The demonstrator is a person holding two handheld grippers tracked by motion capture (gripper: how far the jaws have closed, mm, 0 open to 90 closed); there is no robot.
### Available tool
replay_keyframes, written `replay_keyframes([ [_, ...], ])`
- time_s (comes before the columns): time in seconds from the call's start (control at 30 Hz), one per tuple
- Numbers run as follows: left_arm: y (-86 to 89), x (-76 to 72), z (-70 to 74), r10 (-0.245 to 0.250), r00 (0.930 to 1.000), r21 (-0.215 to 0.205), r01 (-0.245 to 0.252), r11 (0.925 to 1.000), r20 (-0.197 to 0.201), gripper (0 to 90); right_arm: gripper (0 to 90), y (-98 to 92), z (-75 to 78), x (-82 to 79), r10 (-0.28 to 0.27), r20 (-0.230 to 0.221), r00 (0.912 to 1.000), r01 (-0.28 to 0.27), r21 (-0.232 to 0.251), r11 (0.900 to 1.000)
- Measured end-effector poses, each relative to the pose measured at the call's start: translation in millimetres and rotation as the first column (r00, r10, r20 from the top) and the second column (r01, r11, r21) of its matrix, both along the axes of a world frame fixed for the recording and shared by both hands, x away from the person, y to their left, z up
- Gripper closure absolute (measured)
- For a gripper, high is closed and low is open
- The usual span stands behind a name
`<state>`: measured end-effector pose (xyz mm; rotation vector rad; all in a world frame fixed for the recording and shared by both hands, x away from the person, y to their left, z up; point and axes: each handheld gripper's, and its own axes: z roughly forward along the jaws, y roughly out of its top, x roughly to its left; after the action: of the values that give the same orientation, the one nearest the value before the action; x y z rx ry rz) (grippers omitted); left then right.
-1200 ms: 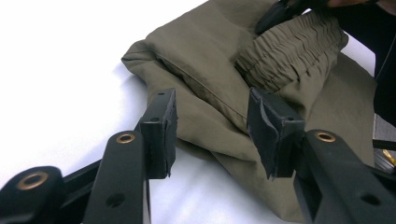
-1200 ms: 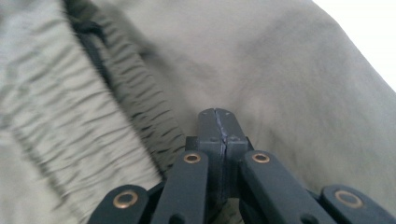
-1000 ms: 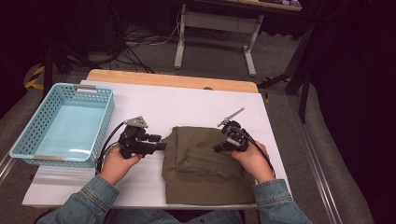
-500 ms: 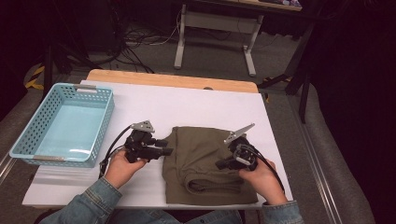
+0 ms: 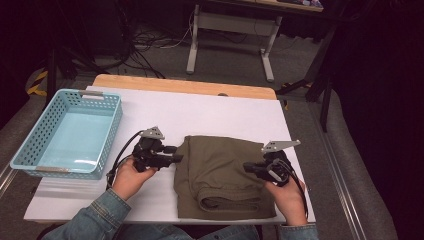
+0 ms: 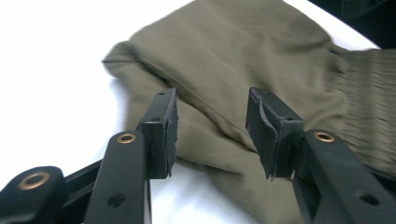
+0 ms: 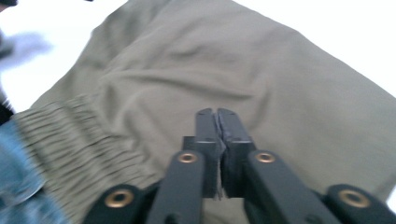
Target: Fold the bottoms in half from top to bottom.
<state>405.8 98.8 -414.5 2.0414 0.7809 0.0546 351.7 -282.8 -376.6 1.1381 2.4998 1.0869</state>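
A folded olive-green cloth garment point(image 5: 222, 175) lies flat on the white table point(image 5: 210, 112), towards the person's edge and a little right of the middle. Its weave looks soft and matte, with shallow creases across the top layer; a ribbed, gathered band point(image 7: 74, 140) runs along one end, and at the near edge the folded layers roll into a thick, rounded hem.

The left gripper point(image 5: 172, 155) is a black two-jaw tool with a grey three-cornered plate on top. It sits just beside the garment's left edge, pointing at it. In the left gripper view its fingers point(image 6: 163, 128) stand apart, with square rubber pads whose edges are worn and ragged. The cloth's folded corner lies beyond and below the gap, and the pads do not press on it.

The right gripper point(image 5: 250, 167) lies over the garment's right side. In the right gripper view its fingers point(image 7: 205, 140) are closed, pad against pad, with no cloth caught between them. They have just begun to ease apart.

A light blue plastic basket point(image 5: 30, 147) with perforated walls stands at the table's left side, well apart from the garment. A strip of pale wood point(image 5: 185, 86) shows along the table's far edge. Denim sleeves point(image 5: 92, 220) come in from below.
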Motion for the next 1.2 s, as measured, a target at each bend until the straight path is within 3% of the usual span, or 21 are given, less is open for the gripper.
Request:
replay_keyframes([
  [0.07, 0.5, 5.9, 1.1, 0.020, 0.9998, -0.003, -0.021, 0.9998, -0.007, 54.1, 80.3, -7.8, -4.9, 1.2, -0.040, 0.009, 0.9992, 0.040, 0.024, 0.999],
  [0.17, -1.4, 18.2, 0.7, 0.041, 0.9991, 0.018, -0.041, 0.9990, -0.003, 51.8, 72.8, -12.2, -7.7, 1.3, -0.084, 0.036, 0.9958, 0.085, 0.001, 0.996],
  [0.27, -8.7, 35.9, -4.3, 0.066, 0.9977, 0.047, -0.066, 0.9967, -0.013, 50.3, 62.6, -16.9, -10.3, 0.2, -0.116, 0.042, 0.9923, 0.116, 0.017, 0.993],
  [0.37, -14.3, 49.6, -11.7, 0.086, 0.9959, 0.092, -0.083, 0.9923, -0.028, 49.3, 55.0, -17.5, -11.9, -1.9, -0.132, 0.061, 0.9894, 0.132, 0.004, 0.991],
  [0.53, -21.6, 74.2, -22.4, 0.110, 0.9924, 0.156, -0.100, 0.9827, -0.056, 47.9, 50.7, -15.3, -15.0, -2.7, -0.120, 0.067, 0.9905, 0.121, -0.003, 0.993],
  [0.67, -30.4, 84.5, -26.0, 0.089, 0.9943, 0.192, -0.077, 0.9784, -0.057, 48.3, 50.7, -12.1, -18.0, -1.6, -0.113, 0.057, 0.9920, 0.113, -0.009, 0.994],
  [0.7, -37.0, 88.0, -29.6, 0.071, 0.9965, 0.234, -0.058, 0.9704, -0.046, 49.3, 50.7, -11.2, -18.5, -1.3, -0.113, 0.056, 0.9920, 0.114, -0.011, 0.993],
  [0.73, -39.8, 88.9, -31.4, 0.060, 0.9970, 0.240, -0.046, 0.9696, -0.049, 50.6, 50.7, -10.5, -18.7, -1.2, -0.109, 0.056, 0.9925, 0.110, -0.013, 0.994],
  [0.8, -43.6, 90.1, -34.0, 0.041, 0.9972, 0.246, -0.024, 0.9689, -0.063, 55.2, 51.3, -9.7, -19.2, -1.1, -0.107, 0.059, 0.9925, 0.108, -0.018, 0.994],
  [0.87, -48.1, 89.4, -36.0, 0.020, 0.9954, 0.233, 0.003, 0.9725, -0.093, 67.8, 51.7, -9.5, -20.4, -0.5, -0.110, 0.057, 0.9923, 0.112, -0.024, 0.993],
  [0.9, -50.3, 87.8, -36.1, 0.022, 0.9958, 0.238, 0.000, 0.9713, -0.089, 76.0, 51.7, -10.0, -21.5, 0.1, -0.112, 0.056, 0.9921, 0.114, -0.026, 0.993],
  [0.97, -55.6, 83.2, -34.7, 0.022, 0.9988, 0.288, -0.009, 0.9575, -0.043, 85.4, 51.7, -10.4, -22.5, 0.7, -0.114, 0.052, 0.9921, 0.116, -0.025, 0.993],
  [1.07, -57.2, 80.3, -31.7, 0.048, 0.9986, 0.315, -0.052, 0.9477, 0.021, 88.5, 50.5, -10.0, -22.4, 0.7, -0.113, 0.052, 0.9923, 0.114, -0.020, 0.993],
  [1.13, -55.4, 79.1, -26.0, 0.072, 0.9955, 0.296, -0.087, 0.9513, 0.060, 88.8, 47.5, -9.6, -21.9, 0.9, -0.112, 0.054, 0.9923, 0.113, -0.015, 0.994],
  [1.17, -55.3, 78.5, -23.1, 0.082, 0.9923, 0.295, -0.106, 0.9495, 0.092, 88.8, 47.1, -9.9, -21.6, 1.4, -0.108, 0.051, 0.9928, 0.109, -0.008, 0.994],
  [1.2, -55.9, 78.0, -19.8, 0.094, 0.9862, 0.309, -0.133, 0.9419, 0.136, 88.8, 46.3, -9.8, -21.3, 1.6, -0.108, 0.047, 0.9931, 0.108, -0.001, 0.994],
])
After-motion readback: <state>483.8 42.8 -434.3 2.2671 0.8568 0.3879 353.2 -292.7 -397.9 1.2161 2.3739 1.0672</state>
